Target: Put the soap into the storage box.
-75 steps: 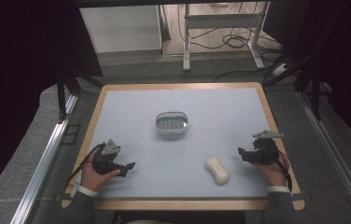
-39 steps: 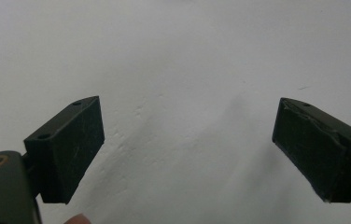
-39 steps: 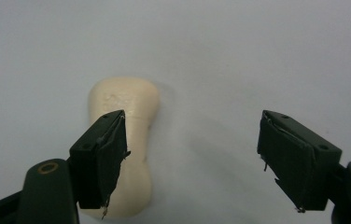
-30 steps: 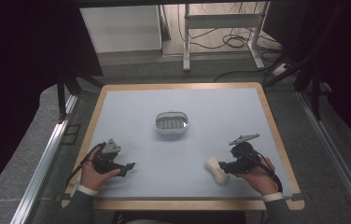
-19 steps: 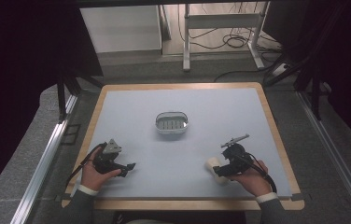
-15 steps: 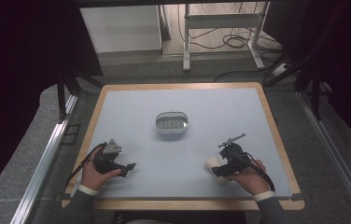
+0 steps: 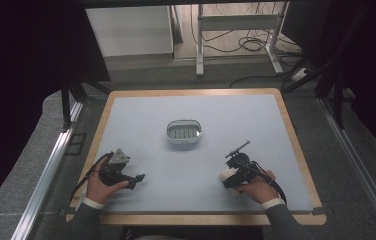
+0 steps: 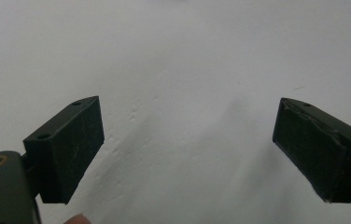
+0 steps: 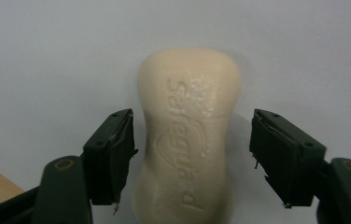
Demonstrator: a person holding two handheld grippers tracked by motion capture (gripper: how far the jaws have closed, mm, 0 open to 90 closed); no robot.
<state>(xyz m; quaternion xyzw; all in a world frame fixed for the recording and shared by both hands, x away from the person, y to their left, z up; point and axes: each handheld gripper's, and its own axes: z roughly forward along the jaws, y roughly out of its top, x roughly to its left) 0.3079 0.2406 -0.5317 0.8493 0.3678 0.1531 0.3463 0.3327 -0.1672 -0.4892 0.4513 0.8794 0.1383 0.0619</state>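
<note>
Both wide jaws of right gripper (image 9: pixel 192 154) flanking soap bar (image 9: pixel 188 140), seemingly untouched.

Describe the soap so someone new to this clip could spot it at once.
On the table, look near the front edge at the right gripper. The soap lies flat between its open jaws: a cream waisted bar with embossed lettering, unlike the metal dish mid-table.

Worktop (image 7: pixel 276 120) mostly bare: whole far half and both far corners free for passage. Only standing obstacle is the small grey dish (image 7: pixel 184 131) near the middle; clear lanes on both sides of it. Near right edge, the soap bar (image 9: pixel 190 140) lies between the right gripper's (image 9: pixel 192 154) spread jaws, small gaps either side. Left gripper (image 8: pixel 187 149) near left edge, jaws wide, bare surface between.
</note>
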